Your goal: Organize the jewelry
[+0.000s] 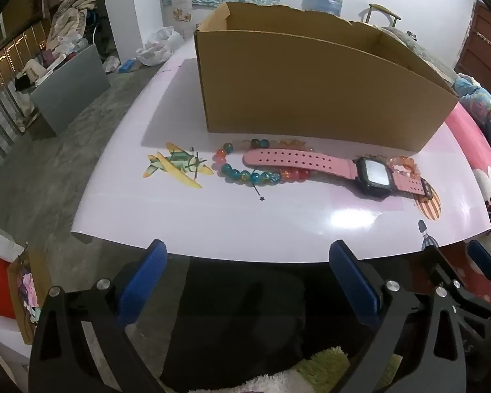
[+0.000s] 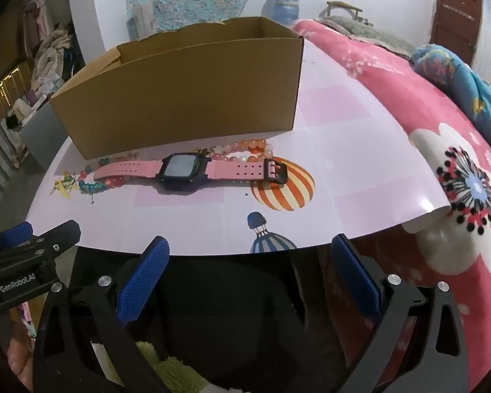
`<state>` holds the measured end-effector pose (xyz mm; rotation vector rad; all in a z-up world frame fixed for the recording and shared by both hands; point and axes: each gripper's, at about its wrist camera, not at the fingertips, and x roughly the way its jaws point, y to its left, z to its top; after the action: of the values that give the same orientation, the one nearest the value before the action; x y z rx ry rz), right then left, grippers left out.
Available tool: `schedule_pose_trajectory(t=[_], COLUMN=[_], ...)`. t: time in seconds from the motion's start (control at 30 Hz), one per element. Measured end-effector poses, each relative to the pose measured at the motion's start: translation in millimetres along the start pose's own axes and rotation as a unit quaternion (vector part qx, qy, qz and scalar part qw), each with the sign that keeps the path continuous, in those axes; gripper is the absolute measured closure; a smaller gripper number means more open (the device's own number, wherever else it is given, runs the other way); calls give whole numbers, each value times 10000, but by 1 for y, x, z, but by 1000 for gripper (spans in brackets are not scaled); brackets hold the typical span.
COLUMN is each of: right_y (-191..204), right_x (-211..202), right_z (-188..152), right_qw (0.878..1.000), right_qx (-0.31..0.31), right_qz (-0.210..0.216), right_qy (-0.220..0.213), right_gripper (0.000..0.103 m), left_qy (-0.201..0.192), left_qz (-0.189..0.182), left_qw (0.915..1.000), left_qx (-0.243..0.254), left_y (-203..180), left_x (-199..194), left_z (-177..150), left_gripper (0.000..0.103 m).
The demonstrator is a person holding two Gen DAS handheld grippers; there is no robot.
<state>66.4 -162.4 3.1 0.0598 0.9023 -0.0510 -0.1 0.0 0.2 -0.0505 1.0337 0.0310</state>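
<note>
we see a glossy white tabletop printed with cartoon balloons and a small plane, and on it an open brown cardboard box standing upright toward the far side. just in front of the box's near wall lies a pink-strapped wristwatch with a black square case, stretched flat with its strap running left to right; in the right wrist view its black buckle end rests over the printed orange-striped balloon. a bracelet of round blue, teal and red glass beads lies at the watch's left end, partly under the strap, with a thin dark pin trailing from it toward us. a second bracelet of pale orange and pink beads sits behind the watch's buckle side, between the strap and the box (some beads are hidden behind the watch case). our left gripper hangs back over the near edge of the table, its blue-padded jaws spread wide with nothing between them, well apart from the jewelry. our right gripper is likewise released and empty at the near edge. a pink flowered blanket lies to the right of the table.
</note>
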Motion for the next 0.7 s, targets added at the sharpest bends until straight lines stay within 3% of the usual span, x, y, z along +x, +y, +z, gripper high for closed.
schedule_pose_trajectory(t=[0.7], right_y=[2], right_x=[5], right_z=[2], right_qw=[10000], right_qx=[54], right_qz=[-35], right_qy=[76], right_gripper=[8], left_qy=[40], left_qz=[61], left_qw=[10000], left_qx=[-39], left_y=[4], left_x=[2], left_z=[2], left_gripper=[5])
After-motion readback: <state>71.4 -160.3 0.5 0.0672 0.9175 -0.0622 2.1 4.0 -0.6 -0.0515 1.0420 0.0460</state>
